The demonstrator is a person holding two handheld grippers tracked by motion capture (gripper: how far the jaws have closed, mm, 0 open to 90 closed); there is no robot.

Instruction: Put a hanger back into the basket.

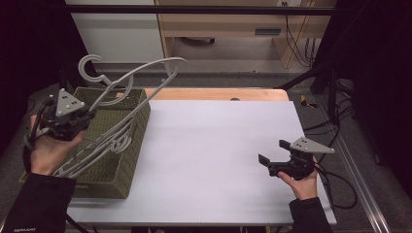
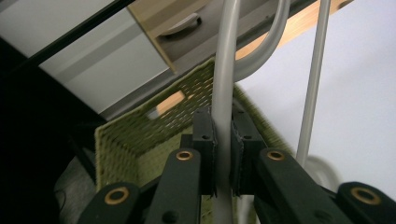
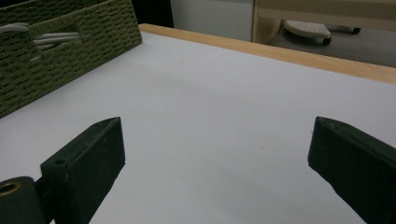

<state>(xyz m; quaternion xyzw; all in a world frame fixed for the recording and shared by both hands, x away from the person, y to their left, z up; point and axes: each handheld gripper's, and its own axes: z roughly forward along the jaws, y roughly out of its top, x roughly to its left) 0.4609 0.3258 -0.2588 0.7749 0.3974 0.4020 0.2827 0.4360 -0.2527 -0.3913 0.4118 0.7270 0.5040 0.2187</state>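
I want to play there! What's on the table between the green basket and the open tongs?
Nothing: in the high view the white table lies bare between the green basket and the open right tongs.

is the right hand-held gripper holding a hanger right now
No, the right hand-held gripper has its jaws wide apart over the bare white table, with nothing between them.
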